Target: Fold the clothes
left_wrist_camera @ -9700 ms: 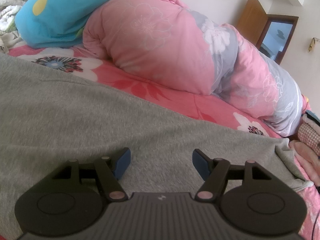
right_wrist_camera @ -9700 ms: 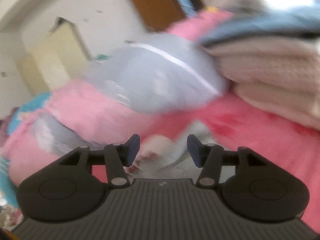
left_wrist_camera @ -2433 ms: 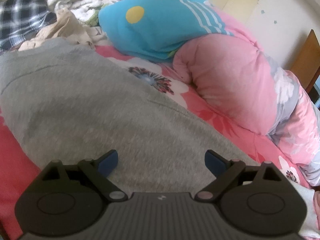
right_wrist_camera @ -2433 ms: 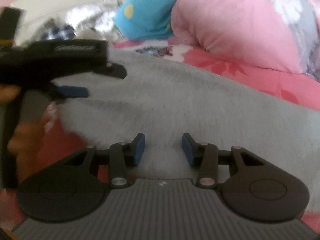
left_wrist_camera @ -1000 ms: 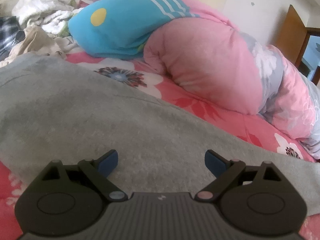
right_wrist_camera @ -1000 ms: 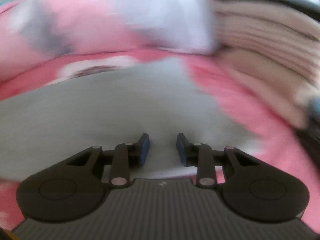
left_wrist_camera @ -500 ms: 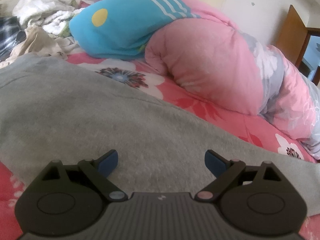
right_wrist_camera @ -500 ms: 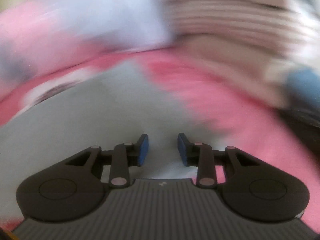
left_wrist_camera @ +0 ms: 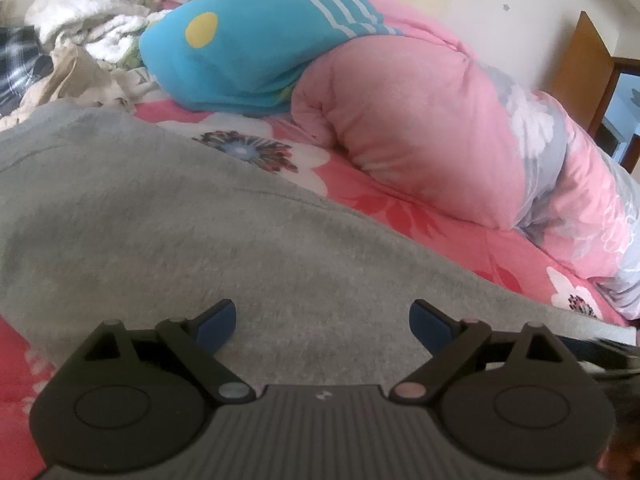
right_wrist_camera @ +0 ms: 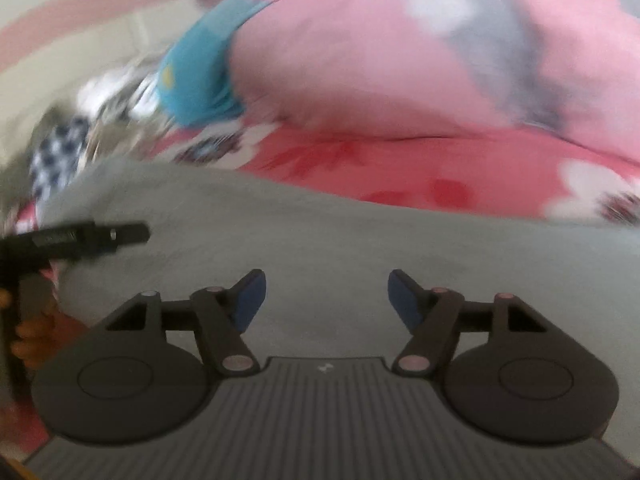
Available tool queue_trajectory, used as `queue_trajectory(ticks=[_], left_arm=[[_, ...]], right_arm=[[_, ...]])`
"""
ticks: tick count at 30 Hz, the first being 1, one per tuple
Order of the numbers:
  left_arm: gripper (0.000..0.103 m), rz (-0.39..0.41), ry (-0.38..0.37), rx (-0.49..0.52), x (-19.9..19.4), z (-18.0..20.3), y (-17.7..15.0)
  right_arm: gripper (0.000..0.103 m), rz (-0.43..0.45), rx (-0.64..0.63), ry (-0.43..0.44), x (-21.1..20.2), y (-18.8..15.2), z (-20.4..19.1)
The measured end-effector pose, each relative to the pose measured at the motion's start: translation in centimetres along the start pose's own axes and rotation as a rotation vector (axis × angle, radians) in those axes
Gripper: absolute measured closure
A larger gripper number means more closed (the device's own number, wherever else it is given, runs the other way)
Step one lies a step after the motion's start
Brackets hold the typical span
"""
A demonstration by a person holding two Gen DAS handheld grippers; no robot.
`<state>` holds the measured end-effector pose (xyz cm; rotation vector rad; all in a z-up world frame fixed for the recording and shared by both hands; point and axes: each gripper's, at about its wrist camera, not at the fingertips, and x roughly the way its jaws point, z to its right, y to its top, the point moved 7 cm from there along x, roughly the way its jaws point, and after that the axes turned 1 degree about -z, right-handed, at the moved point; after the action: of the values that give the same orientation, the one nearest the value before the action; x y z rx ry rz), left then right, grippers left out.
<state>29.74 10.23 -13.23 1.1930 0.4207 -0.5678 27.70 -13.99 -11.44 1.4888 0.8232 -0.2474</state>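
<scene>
Both the left gripper and the right gripper, whose jaws have just been opening, stand spread and empty above the grey garment, laid flat on the floral bedsheet beside a pink quilt.

garment: plain grey | bedsheet: red, floral | quilt: pink-grey

Motion-blurred right-wrist view; grey garment cut off at the left edge.
</scene>
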Motion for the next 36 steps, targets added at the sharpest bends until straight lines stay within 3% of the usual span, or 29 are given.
queue_trajectory(ticks=[2,4,13,36], left_arm=[[0.009,0.000,-0.006,-0.007,0.0,0.0,0.1],[0.009,-0.005,-0.007,-0.005,0.1,0.1,0.0],[0.009,-0.006,0.007,0.023,0.2,0.6,-0.3],[0.007,-0.007,0.016,0.051,0.4,1.0,-0.7]], right_arm=[[0.007,-0.022,-0.105,0.019,2.5,0.2,-1.8],[0.001,-0.043,-0.136,0.011,3.9,0.0,-2.5],[0.001,-0.008,-0.029,0.075,4.2,-0.4,-1.3],[0.001,-0.004,-0.038,0.065,4.4,-0.5,-1.5]])
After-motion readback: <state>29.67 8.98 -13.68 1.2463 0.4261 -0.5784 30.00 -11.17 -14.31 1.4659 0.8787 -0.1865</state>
